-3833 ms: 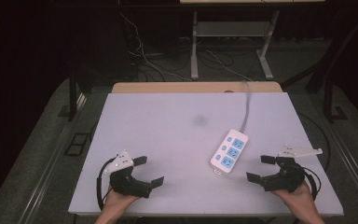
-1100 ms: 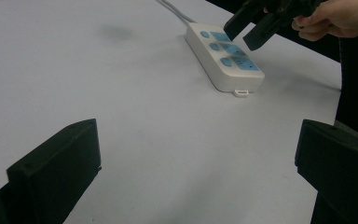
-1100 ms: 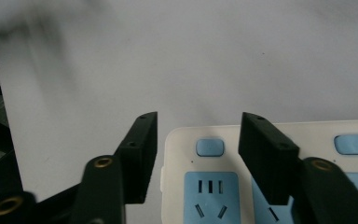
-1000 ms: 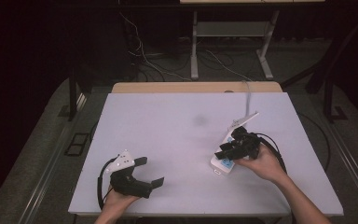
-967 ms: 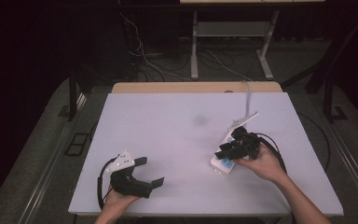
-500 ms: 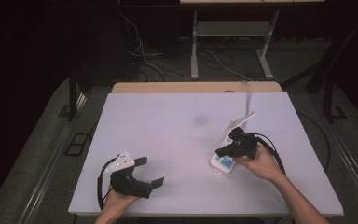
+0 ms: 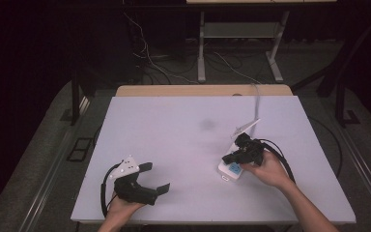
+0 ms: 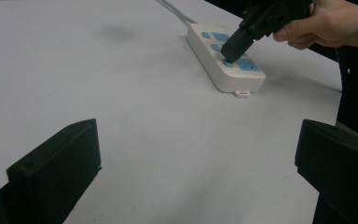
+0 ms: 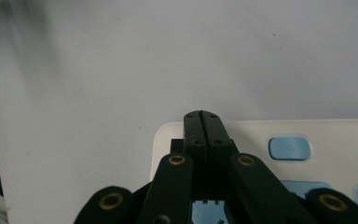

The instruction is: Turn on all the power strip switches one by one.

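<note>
A white power strip point(image 7: 229, 170) with blue sockets and buttons lies on the right half of the white table point(image 7: 174, 125). Its cord point(image 7: 257, 104) runs off the far edge. My right gripper point(image 7: 228, 157) is shut with nothing between its jaws. Its closed tip rests on top of the power strip point(image 8: 214, 56) near the near end, as the right gripper point(image 8: 230, 51) shows in the left gripper view. In its own view the right gripper point(image 9: 203, 119) points across the strip point(image 9: 335, 135), beside a blue button point(image 9: 289, 148). My left gripper point(image 7: 157, 177) rests open at the front left, holding nothing.
A bare stretch of tabletop lies between the two hands. Beyond the table's far edge, a wooden board point(image 7: 203, 90), metal desk legs point(image 7: 201, 48) and loose cables point(image 7: 149, 63) sit on the dark floor.
The right hand has come from the table's front right corner to the power strip, and its jaws have gone from open to shut. The left gripper has stayed put.
</note>
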Available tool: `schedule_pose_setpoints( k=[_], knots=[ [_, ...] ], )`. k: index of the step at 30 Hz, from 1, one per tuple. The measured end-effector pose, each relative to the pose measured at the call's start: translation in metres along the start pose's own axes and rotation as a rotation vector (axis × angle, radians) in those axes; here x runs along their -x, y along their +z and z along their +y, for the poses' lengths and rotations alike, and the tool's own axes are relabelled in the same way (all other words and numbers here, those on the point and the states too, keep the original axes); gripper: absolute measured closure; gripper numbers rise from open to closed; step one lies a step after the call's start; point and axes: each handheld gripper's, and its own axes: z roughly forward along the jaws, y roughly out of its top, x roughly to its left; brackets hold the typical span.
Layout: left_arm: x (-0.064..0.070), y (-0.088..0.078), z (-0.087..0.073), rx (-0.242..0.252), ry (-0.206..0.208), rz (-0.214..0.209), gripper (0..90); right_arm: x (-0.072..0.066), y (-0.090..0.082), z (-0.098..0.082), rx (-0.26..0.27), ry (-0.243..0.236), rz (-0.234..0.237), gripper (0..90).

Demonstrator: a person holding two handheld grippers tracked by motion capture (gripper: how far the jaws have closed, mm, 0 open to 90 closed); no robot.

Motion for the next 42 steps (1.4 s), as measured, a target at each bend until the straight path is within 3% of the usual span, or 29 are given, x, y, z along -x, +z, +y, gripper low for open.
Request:
schedule_pose_setpoints(
  k=[7,17,35,42],
  knots=[
    [0.0007,-0.0003,0.0005,-0.002,-0.002,-0.001,0.0,-0.0005,0.0000,0.0001,-0.016,-0.021,0.000,90.0],
    [0.0012,0.0002,0.0002,-0.005,0.000,-0.002,0.0,0.0043,0.0016,-0.0013,-0.013,-0.001,0.027,90.0],
    [0.0025,0.0012,0.0002,-0.009,0.003,-0.007,0.0,0.0080,0.0034,0.0008,-0.034,-0.008,0.052,90.0],
    [0.0017,0.0010,0.0002,-0.006,0.001,-0.009,0.0,0.0012,0.0039,0.0026,-0.052,-0.044,0.007,90.0]
  ],
)
